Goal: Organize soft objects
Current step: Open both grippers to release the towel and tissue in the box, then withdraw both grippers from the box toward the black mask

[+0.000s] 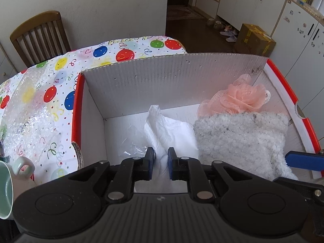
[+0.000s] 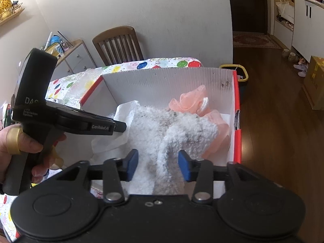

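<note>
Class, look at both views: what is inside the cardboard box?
Inside the box lie a fluffy white cloth, a peach mesh pouf partly behind it, and a white cloth pinched by the left gripper. Whatever lies beneath them is hidden.

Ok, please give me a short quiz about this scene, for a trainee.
1. True or false: the pouf lies inside the box.
2. What does the left gripper pinch? A pouf, B white cloth, C fluffy towel.
3. Fill in: the right gripper has its jaws ___ on either side of the fluffy towel.
Key: 1 true; 2 B; 3 open.
</note>
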{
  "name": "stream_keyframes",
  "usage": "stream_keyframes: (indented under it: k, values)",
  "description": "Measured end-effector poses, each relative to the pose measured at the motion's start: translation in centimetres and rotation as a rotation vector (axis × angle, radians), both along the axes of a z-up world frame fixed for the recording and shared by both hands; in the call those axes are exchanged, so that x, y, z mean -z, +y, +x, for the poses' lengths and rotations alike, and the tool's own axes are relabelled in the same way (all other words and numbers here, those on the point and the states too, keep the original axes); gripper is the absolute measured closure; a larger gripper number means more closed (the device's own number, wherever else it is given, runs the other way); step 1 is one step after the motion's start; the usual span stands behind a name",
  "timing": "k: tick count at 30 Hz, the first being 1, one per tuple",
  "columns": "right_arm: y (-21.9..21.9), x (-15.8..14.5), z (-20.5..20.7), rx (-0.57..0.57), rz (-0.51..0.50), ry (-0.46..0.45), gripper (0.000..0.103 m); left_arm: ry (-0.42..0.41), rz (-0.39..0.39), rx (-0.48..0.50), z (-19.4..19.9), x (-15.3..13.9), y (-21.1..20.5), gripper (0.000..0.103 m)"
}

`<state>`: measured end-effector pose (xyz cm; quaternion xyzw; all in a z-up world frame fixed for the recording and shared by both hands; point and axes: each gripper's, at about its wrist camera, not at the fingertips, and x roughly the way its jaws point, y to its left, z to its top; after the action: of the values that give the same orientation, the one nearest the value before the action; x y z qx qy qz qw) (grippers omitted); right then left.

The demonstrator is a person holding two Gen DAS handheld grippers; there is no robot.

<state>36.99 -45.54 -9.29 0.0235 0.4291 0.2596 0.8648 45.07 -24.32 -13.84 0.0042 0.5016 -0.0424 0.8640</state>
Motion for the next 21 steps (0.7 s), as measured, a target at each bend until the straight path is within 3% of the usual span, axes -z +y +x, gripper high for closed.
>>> stream_keyframes:
  k: [3, 6, 7, 8, 10, 21]
  values:
    - [-0.2, -0.3, -0.1, 0.004, 0.004, -0.004, 0.051, -0.005, -0.013, -0.002, -0.2, -0.4, 0.0, 0.088]
    - [-0.4, -0.4, -0.2, 0.008, -0.001, -0.009, 0.049, -0.006, -0.005, 0.005, -0.4, -0.5, -0.2, 0.076]
    - [-0.5, -0.3, -0.2, 0.010, -0.002, -0.009, 0.048, -0.011, -0.001, 0.007, -0.5, -0.6, -0.2, 0.067]
    - [-0.5, -0.4, -0.3, 0.012, -0.001, -0.010, 0.048, -0.019, 0.003, 0.008, -0.7, -0.8, -0.3, 0.048]
    - [-0.7, -0.5, -0.4, 0.017, 0.000, -0.018, 0.043, -0.033, 0.005, 0.012, -0.9, -1.1, -0.4, 0.036]
    - [-0.8, -3.0, -1.8, 0.006, 0.021, -0.075, 0.024, -0.123, -0.026, 0.020, -3.9, -4.3, 0.0, 0.033]
